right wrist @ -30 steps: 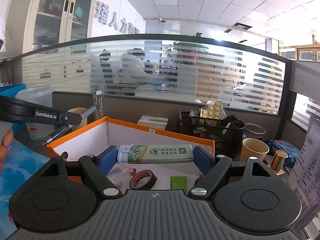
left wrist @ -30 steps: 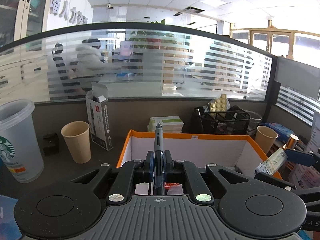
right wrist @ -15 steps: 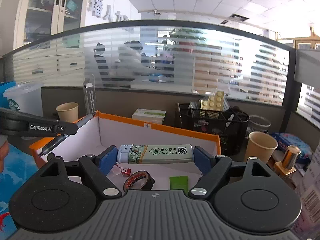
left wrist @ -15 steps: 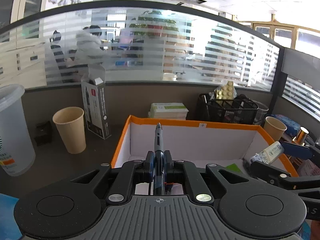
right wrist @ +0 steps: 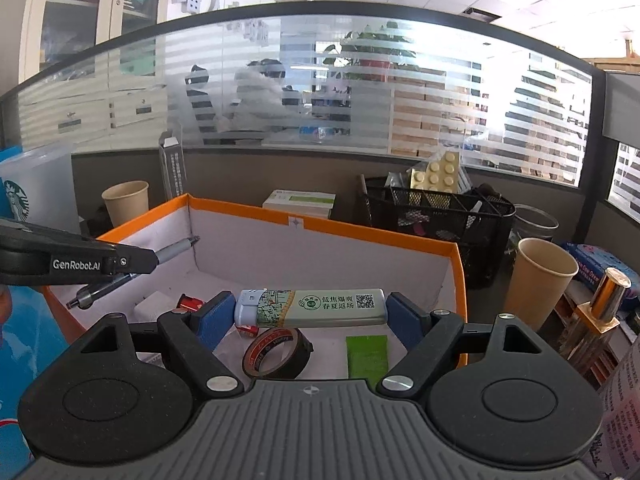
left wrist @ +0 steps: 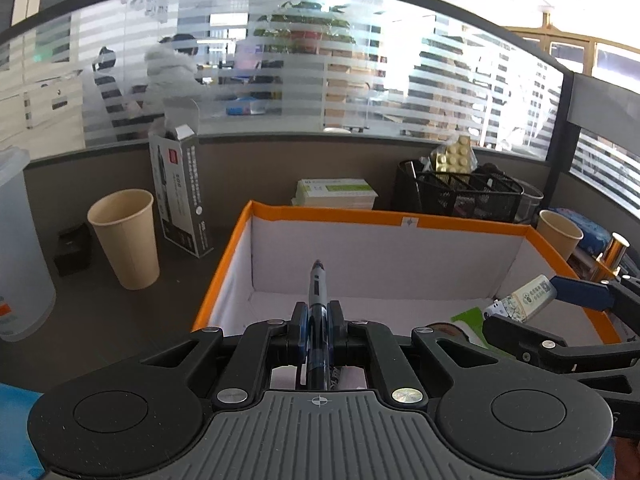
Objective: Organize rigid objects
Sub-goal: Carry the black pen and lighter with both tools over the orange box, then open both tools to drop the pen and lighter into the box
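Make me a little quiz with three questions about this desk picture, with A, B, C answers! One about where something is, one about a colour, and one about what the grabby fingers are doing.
1. Where is the roll of tape?
A. Inside the box
B. On the black mesh basket
C. In a paper cup

2. What colour is the rim of the box?
A. Green
B. Orange
C. Purple

3. What is the left gripper doing?
A. Standing wide open and empty
B. Holding a cup
C. Shut on a pen

Answers:
1 A, the tape lies on the box floor.
2 B, an orange band runs along the top edge.
3 C, the fingers squeeze the pen from both sides.
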The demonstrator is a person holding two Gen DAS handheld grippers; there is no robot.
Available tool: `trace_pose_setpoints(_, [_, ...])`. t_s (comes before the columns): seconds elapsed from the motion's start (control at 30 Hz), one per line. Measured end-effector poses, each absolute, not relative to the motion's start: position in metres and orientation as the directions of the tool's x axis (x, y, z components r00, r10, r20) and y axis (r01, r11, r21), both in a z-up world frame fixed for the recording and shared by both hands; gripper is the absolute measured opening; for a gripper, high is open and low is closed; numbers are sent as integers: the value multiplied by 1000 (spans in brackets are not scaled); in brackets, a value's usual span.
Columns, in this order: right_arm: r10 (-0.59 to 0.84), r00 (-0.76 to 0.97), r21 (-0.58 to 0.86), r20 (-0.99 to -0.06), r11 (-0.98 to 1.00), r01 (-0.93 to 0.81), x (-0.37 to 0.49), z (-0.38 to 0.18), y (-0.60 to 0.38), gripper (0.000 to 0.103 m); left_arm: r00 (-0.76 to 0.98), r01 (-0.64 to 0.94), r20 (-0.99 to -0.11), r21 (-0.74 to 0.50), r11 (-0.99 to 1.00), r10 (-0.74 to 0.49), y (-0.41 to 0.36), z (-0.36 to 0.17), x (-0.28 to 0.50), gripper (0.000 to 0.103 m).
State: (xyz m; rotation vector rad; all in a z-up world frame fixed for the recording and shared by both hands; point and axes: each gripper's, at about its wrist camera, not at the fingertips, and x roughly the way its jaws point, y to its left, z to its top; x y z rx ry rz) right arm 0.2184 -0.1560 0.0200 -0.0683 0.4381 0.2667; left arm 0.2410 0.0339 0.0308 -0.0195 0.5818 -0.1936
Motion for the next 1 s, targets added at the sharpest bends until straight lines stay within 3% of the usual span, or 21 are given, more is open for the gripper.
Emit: trace_pose_setpoints(1.0, [144,785,-65,-602,971,-228,247,12,-135,80,763,211,-624,-10,977,-171,8,8,260,7])
